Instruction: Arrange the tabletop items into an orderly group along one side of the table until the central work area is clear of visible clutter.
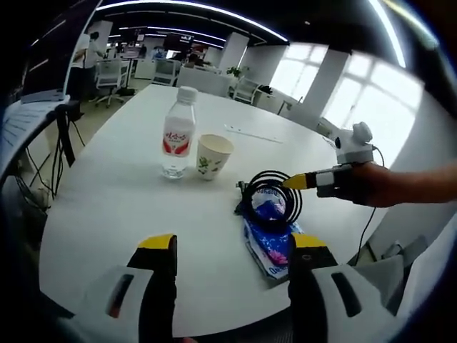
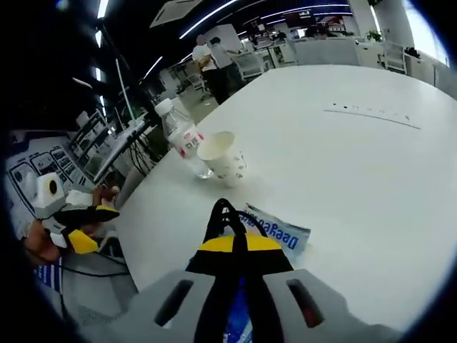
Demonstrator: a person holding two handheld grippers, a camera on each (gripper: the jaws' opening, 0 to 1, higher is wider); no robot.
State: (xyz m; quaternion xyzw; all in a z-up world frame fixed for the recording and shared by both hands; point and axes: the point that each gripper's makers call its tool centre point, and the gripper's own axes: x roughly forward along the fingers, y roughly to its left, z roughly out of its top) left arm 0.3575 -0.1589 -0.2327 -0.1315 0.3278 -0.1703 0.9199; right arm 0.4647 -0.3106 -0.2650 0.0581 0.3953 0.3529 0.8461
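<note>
The right claw [image 2: 239, 243] is clamped on the black cable coil [image 1: 271, 196], which lies on the blue packet [image 1: 268, 246] near the desk [image 1: 114, 207] edge. The left claw [image 1: 232, 246] stands wide and empty. The bottle [image 1: 178, 136] and paper cup [image 1: 213, 156] stand beyond, touching. The packet's white lettering is too skewed to read reliably.

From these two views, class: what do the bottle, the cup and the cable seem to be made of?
Bottle: clear glossy plastic, probably; you see through it, with a white cap and a red label.
Cup: matte paper, it seems; cream wall with a green print.
Cable: black, smooth rubbery sheath, coiled, pinched in the right gripper.
</note>
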